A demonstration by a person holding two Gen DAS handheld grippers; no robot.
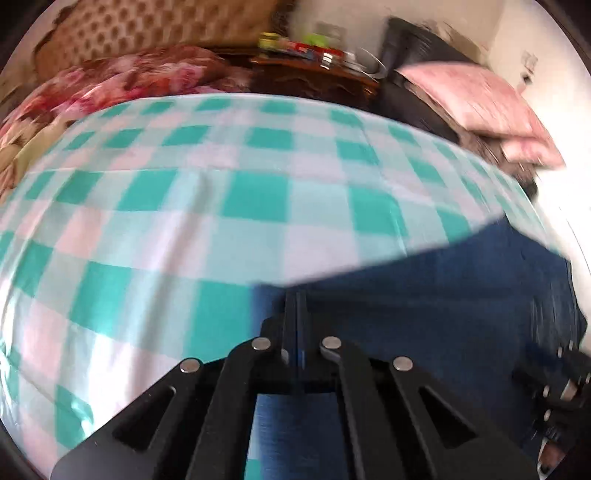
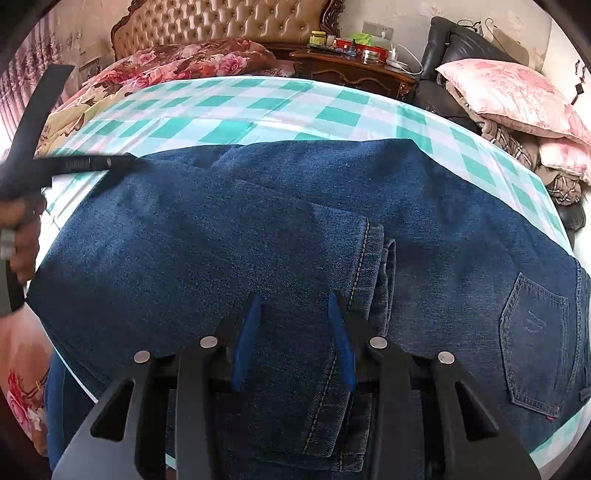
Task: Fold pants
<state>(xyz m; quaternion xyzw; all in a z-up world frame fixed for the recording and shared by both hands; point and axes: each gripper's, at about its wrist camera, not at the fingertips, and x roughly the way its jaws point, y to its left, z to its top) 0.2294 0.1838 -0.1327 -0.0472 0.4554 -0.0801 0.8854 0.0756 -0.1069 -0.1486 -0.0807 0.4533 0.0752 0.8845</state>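
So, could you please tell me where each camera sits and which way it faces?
Right wrist: on the right gripper, looking down its open fingers at the jeans; the left gripper and a hand show at left.
Left wrist: on the left gripper, looking along its shut fingers across the checked sheet; the right gripper shows lower right.
Shared: jeans, sheet, nightstand, pink pillow.

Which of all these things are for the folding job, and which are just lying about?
For the job:
jeans
checked sheet underneath
left tongs
right tongs

Lying about:
pink pillow
floral blanket
nightstand with bottles
headboard
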